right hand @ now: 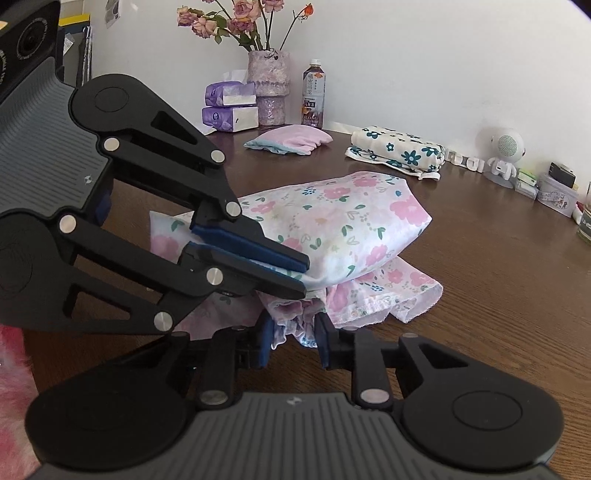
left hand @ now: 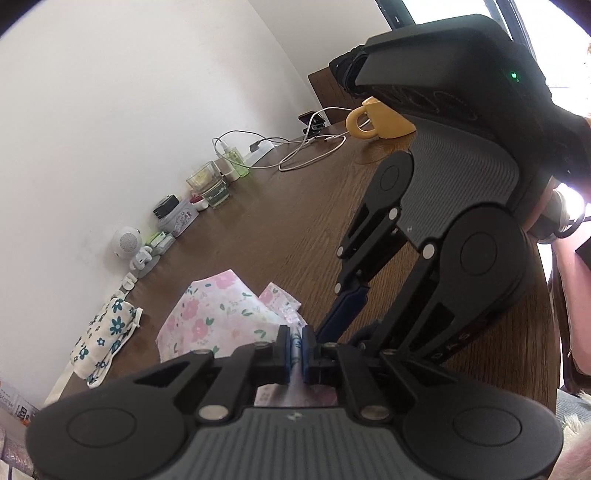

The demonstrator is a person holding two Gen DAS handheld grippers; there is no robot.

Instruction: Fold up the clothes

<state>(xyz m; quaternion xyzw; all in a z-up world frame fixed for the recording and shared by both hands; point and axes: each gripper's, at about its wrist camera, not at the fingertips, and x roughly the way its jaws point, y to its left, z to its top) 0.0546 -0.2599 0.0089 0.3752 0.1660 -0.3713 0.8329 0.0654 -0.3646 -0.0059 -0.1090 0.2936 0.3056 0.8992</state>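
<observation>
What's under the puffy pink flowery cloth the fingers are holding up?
Under the lifted pink flowery cloth lies more of the same fabric, a lower layer with a scalloped hem, resting on the brown table. Whatever sits further beneath the fold is covered.

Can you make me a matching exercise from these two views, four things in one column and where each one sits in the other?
Things:
1. yellow mug
2. dried roses
3. pink floral garment
4. teal-flower folded cloth

Places:
A. pinched in the left tool
B. lying by the wall near the white robot figurine
C. standing in the lilac vase
D. beside the white cable

Pairs: 1-D, 2-C, 3-A, 4-B
</observation>
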